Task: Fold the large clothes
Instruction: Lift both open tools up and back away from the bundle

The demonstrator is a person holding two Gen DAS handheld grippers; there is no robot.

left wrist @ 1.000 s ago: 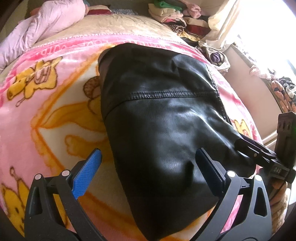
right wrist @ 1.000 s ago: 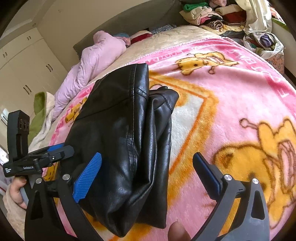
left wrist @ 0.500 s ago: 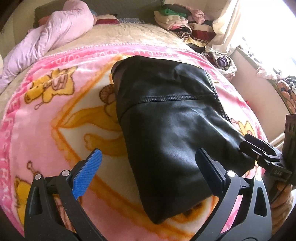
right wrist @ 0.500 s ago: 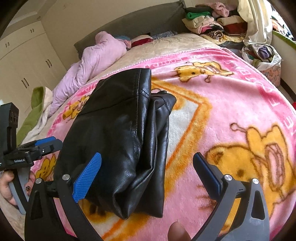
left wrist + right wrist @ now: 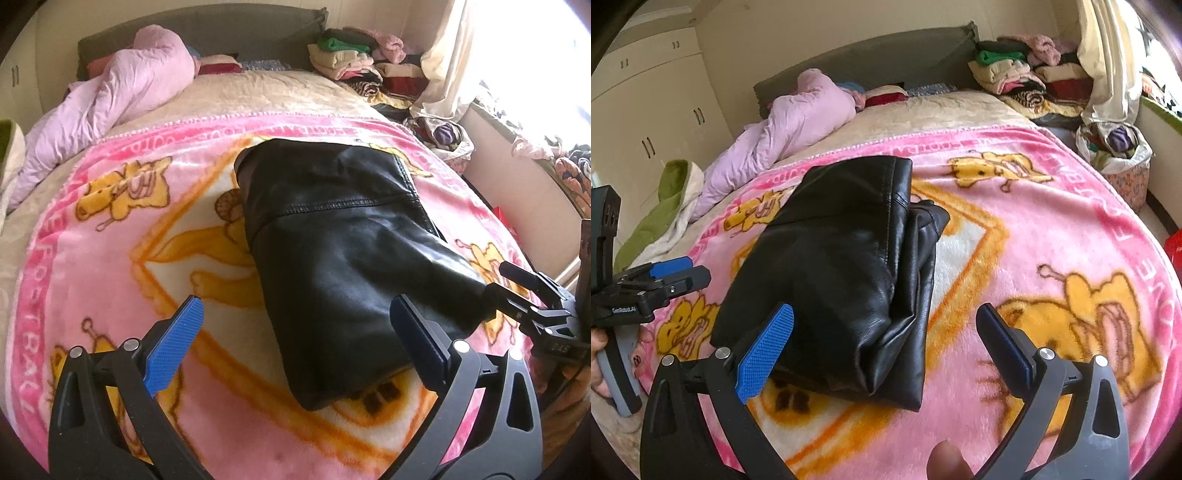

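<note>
Black leather jacket [image 5: 347,251] lies folded into a long bundle in the middle of the pink cartoon-bear blanket [image 5: 110,229]. Glossy, creased surface; a stitched seam runs across it partway up. From the right wrist view, layers are stacked: a wide top panel with a narrower fold sticking out from under its right edge [image 5: 923,236]. Near end is rounded and bulky, resting flat on the blanket.

Left gripper [image 5: 295,339]: fingers spread wide, holding nothing, above the blanket at the near end of the jacket, blue pad [image 5: 173,347] clear of the leather. Right gripper [image 5: 886,343]: also spread wide and empty, its left pad [image 5: 764,354] just over the jacket's near edge. Neither is clamped on the fabric.

Surface: bed with a beige quilted cover [image 5: 258,92] under the blanket. Lilac duvet [image 5: 122,96] bunched at the far left, dark headboard [image 5: 871,59] behind. Pile of folded clothes [image 5: 1015,77] at the far right corner, cream curtain [image 5: 1108,62] beside it, white wardrobe doors [image 5: 657,103] on the left wall.
</note>
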